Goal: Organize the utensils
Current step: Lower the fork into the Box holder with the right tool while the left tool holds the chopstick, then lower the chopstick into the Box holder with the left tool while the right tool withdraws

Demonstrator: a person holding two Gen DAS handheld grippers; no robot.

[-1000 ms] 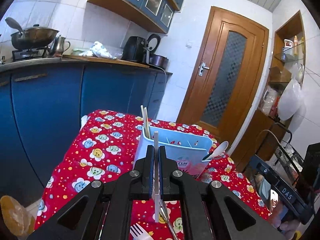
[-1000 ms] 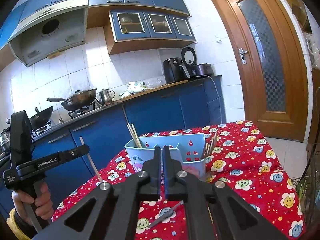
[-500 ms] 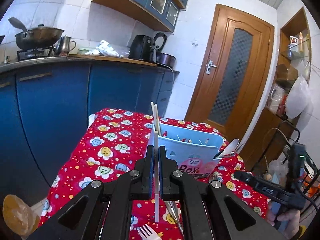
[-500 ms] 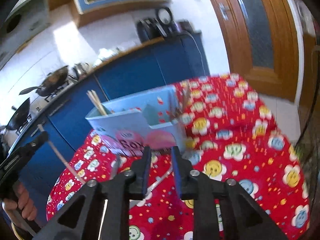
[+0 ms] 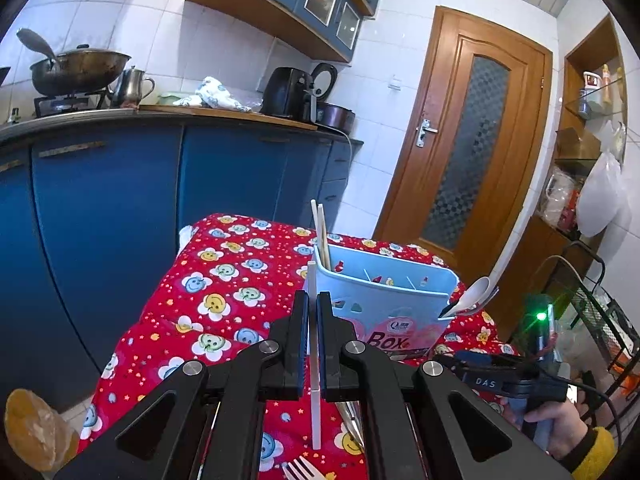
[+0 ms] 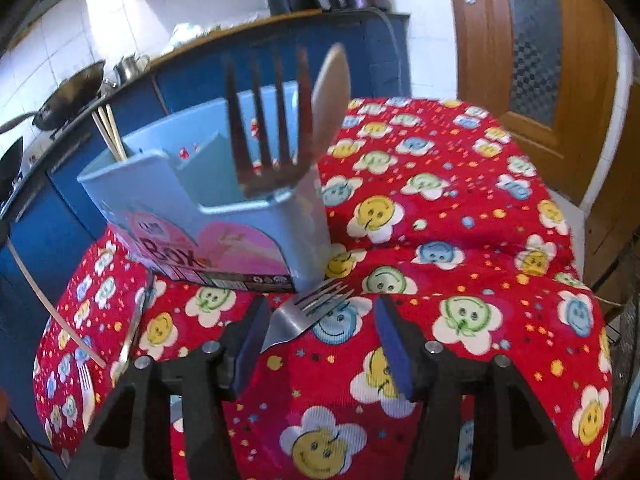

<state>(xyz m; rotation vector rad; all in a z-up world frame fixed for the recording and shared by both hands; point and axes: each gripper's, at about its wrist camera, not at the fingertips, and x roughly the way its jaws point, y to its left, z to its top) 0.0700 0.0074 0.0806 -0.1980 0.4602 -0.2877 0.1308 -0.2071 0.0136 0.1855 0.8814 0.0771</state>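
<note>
My left gripper (image 5: pixel 312 300) is shut on a white chopstick (image 5: pixel 314 356), held upright just left of the light blue utensil box (image 5: pixel 380 308). The box holds two wooden chopsticks (image 5: pixel 322 236) at its left end and a white spoon (image 5: pixel 476 292) at its right end. In the right wrist view my right gripper (image 6: pixel 320 316) is open over a metal fork (image 6: pixel 308 312) lying on the red cloth in front of the box (image 6: pixel 224 216). A brown fork (image 6: pixel 264 128) and a wooden spoon (image 6: pixel 330 92) stand in the box's right compartment.
The red smiley tablecloth (image 6: pixel 460 248) covers a small table. Another fork (image 5: pixel 300 470) and a metal utensil (image 5: pixel 352 420) lie on it near the left gripper. Blue cabinets (image 5: pixel 120 220) stand behind, a wooden door (image 5: pixel 468 140) to the right, a wire rack (image 5: pixel 600 320) at far right.
My right gripper has opened wide and dropped toward the cloth, closing in on the metal fork. My left gripper has held the white chopstick and shifted slightly nearer the box.
</note>
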